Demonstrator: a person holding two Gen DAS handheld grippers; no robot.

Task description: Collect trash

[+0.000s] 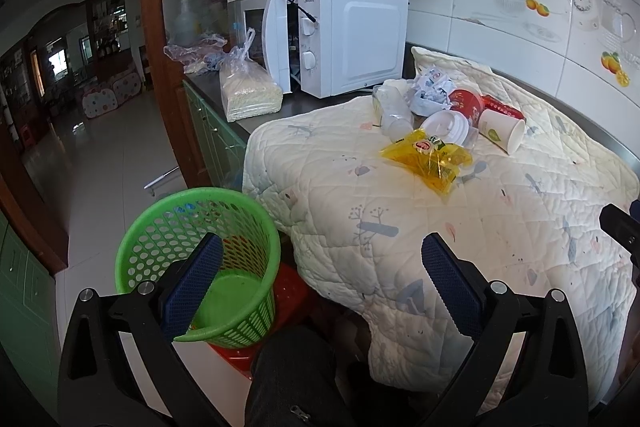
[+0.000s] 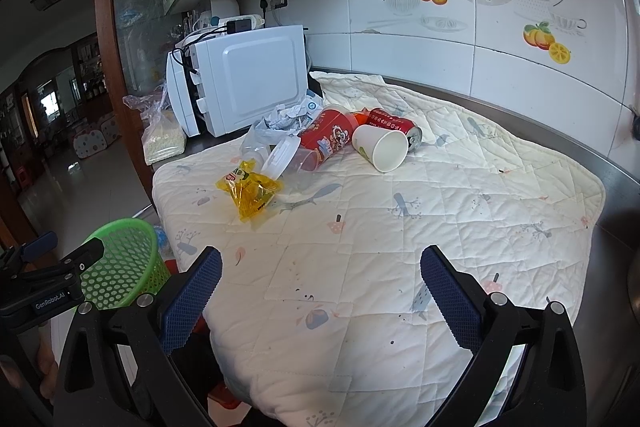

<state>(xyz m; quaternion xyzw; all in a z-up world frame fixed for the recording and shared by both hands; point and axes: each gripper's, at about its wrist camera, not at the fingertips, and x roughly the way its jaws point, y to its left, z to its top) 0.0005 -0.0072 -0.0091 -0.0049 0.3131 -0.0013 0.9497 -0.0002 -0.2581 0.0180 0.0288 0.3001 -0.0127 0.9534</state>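
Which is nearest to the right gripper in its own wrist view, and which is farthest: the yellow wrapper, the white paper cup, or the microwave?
From the right gripper:
1. Yellow wrapper, ahead on the left, on the quilt.
2. White paper cup, lying on its side, beyond the wrapper.
3. Microwave, at the back left.

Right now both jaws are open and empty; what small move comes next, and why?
Probably ease the right gripper forward toward the crinkled yellow plastic wrapper. It is the nearest of the trash on the white quilted cloth, lies apart from the pile, and the green mesh basket waits empty below the left gripper.
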